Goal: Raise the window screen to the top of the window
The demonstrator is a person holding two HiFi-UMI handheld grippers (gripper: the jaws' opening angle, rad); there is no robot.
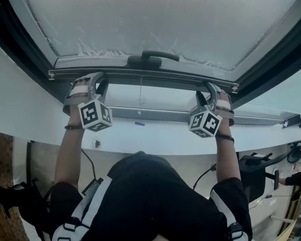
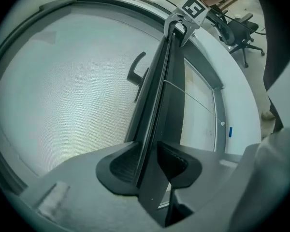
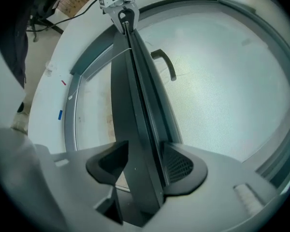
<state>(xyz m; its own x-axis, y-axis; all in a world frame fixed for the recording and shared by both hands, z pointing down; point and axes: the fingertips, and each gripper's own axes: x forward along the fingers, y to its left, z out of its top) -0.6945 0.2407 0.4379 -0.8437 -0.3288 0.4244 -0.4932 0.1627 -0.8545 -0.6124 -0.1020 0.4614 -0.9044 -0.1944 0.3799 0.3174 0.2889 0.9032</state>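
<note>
The window screen (image 1: 155, 19) is a pale mesh with a dark bottom bar (image 1: 150, 75) that carries a black handle (image 1: 150, 59). My left gripper (image 1: 93, 78) clamps the bar's left part and my right gripper (image 1: 210, 88) its right part. In the left gripper view the bar (image 2: 159, 81) runs between the jaws of the left gripper (image 2: 147, 163), both pads against it, and the right gripper (image 2: 181, 25) shows at its far end. In the right gripper view the right gripper (image 3: 144, 164) is likewise shut on the bar (image 3: 140, 91), with the left gripper (image 3: 124, 16) far along it.
A dark window frame (image 1: 30, 59) surrounds the screen, and the lower rail (image 1: 155, 114) lies below the bar with a thin cord (image 1: 140, 92) hanging between them. A white wall (image 1: 35, 114) curves below. An office chair (image 2: 241, 30) stands behind me.
</note>
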